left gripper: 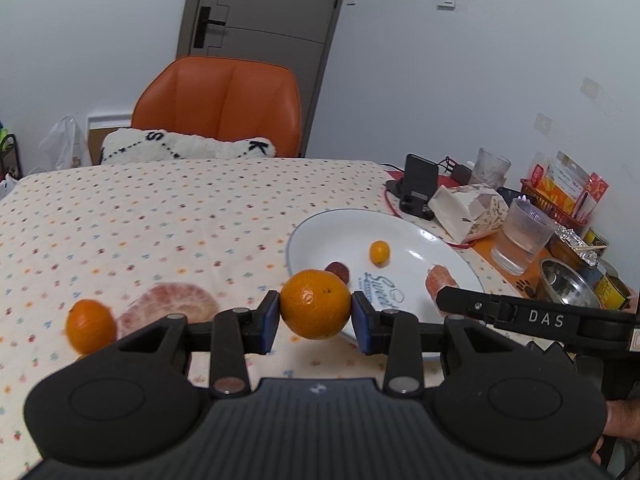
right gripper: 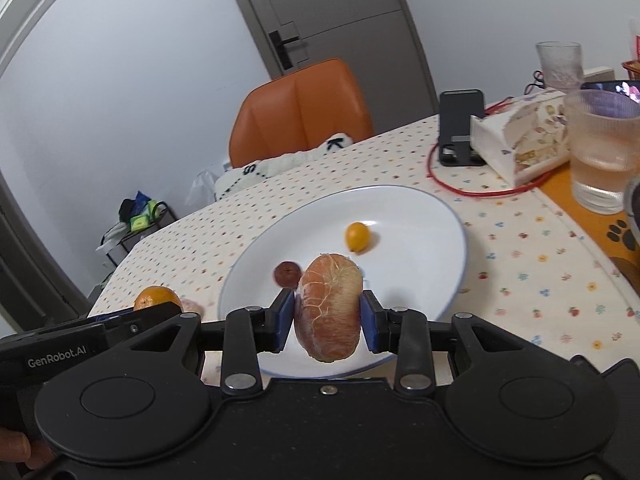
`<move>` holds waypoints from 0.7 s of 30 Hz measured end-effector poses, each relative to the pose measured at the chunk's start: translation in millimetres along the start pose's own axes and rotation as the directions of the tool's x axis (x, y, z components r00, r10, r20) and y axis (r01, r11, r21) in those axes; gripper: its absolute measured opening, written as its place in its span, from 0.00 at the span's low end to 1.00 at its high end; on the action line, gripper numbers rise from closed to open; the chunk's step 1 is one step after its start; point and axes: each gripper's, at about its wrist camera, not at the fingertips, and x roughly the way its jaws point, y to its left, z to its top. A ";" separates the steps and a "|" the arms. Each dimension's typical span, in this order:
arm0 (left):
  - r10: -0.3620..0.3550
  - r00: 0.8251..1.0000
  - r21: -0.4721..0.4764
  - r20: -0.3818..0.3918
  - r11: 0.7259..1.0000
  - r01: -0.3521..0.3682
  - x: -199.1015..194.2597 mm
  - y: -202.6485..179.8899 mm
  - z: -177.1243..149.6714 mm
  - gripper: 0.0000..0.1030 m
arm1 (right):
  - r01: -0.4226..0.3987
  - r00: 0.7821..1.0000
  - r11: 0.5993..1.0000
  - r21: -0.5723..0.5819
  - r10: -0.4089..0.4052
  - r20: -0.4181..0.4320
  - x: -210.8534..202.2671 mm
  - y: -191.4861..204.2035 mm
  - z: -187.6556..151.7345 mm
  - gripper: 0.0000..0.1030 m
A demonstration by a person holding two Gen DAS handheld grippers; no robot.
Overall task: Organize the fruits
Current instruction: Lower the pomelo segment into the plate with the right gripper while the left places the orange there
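Two round orange mandarins: left gripper (left gripper: 315, 309) clamps one (left gripper: 314, 305), one (left gripper: 90, 325) lies on the dotted tablecloth (left gripper: 160, 216). Right gripper (right gripper: 327, 316) clamps the peeled pink grapefruit segment (right gripper: 329, 307), long axis upright, above the white round plate (right gripper: 420, 216) holding one small yellow kumquat (right gripper: 357, 236)

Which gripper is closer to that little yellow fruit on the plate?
Right. The right gripper hangs over the plate near the yellow fruit; the left gripper sits at the rim.

Soft even indoor light; fisheye-bent edges, slight blur.
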 end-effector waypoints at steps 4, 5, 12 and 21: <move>-0.007 1.000 0.011 -0.009 1.000 0.007 10.5 -9.8 2.9 0.36 | 0.010 1.000 1.000 0.014 -0.011 0.007 0.9 -10.0 1.1 0.33; -0.009 1.000 0.014 -0.012 1.000 0.009 13.1 -12.1 3.2 0.36 | 0.013 1.000 1.000 0.018 -0.013 0.010 0.9 -12.6 1.5 0.33; -0.015 0.999 0.031 -0.032 0.999 0.016 31.9 -27.4 5.4 0.36 | 0.022 0.999 0.999 0.030 -0.023 0.023 2.6 -25.4 5.9 0.39; -0.013 0.998 0.042 -0.056 0.999 0.015 41.6 -37.8 4.0 0.36 | 0.005 1.000 1.000 0.030 -0.006 0.026 -5.7 -31.7 3.1 0.40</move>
